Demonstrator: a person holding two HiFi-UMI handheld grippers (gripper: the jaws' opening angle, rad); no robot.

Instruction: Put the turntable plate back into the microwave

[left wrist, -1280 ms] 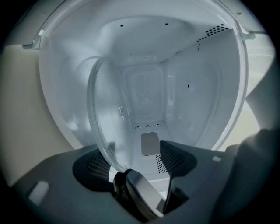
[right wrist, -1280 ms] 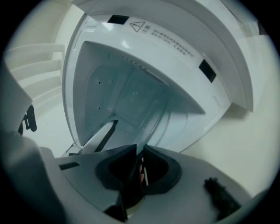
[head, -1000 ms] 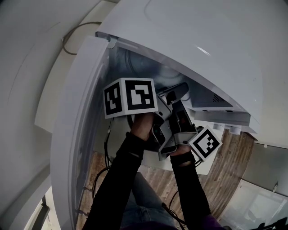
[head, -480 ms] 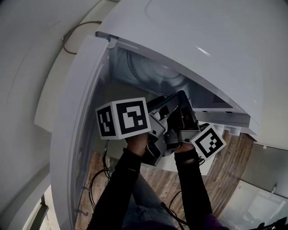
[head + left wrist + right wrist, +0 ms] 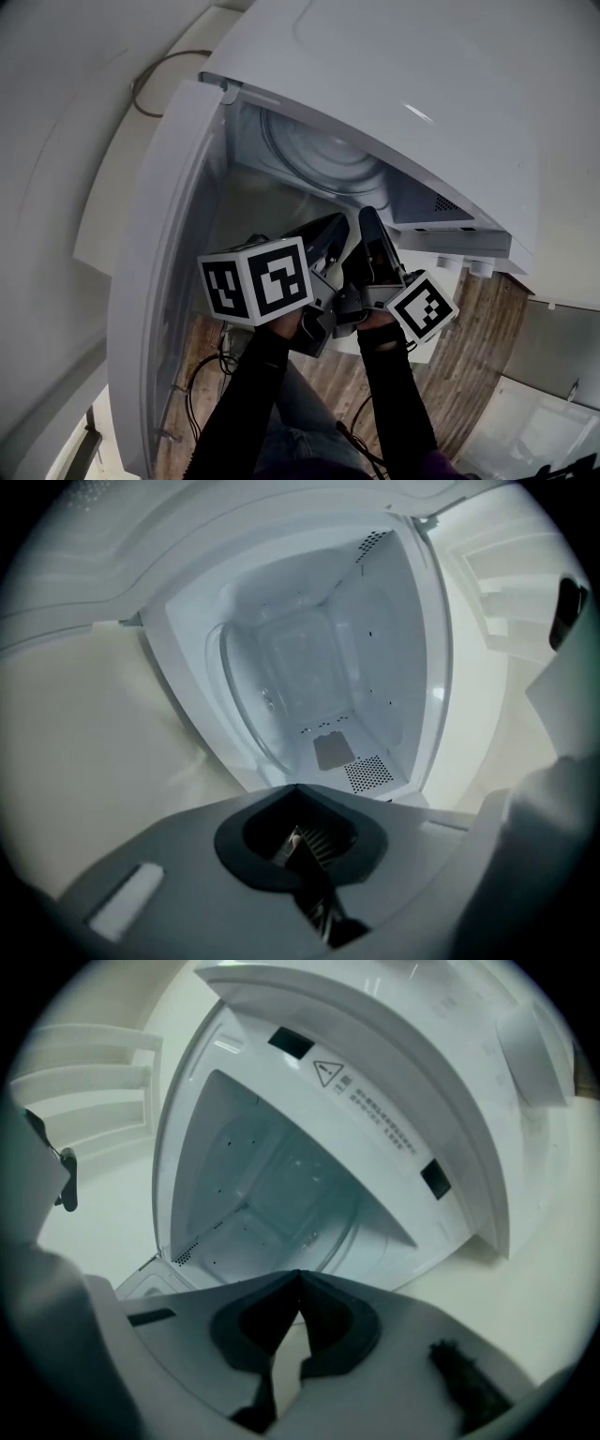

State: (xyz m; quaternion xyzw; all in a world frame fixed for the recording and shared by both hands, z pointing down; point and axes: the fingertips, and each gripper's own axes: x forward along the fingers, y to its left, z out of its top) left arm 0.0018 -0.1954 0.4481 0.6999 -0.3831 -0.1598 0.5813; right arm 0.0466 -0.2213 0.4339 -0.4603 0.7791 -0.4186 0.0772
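The clear glass turntable plate (image 5: pixel 319 155) lies on the floor of the open white microwave (image 5: pixel 403 75). Its rim shows as a curved arc in the left gripper view (image 5: pixel 246 705) and in the right gripper view (image 5: pixel 323 1218). Neither gripper touches it. My left gripper (image 5: pixel 333 225) is shut and empty just outside the opening, pointing into the cavity (image 5: pixel 298 787). Beside it my right gripper (image 5: pixel 367 217) is also shut with nothing in it (image 5: pixel 298 1274). Both are held close together in front of the cavity.
The microwave door (image 5: pixel 159 272) stands swung open at the left. The front frame with its warning label and latch slots (image 5: pixel 375 1101) borders the opening. A cable (image 5: pixel 155 80) runs behind the microwave. Wood-pattern floor (image 5: pixel 469 347) lies below.
Both grippers have drawn back out of the cavity toward me. The left jaws went from wide open to shut. The plate now shows uncovered inside the microwave.
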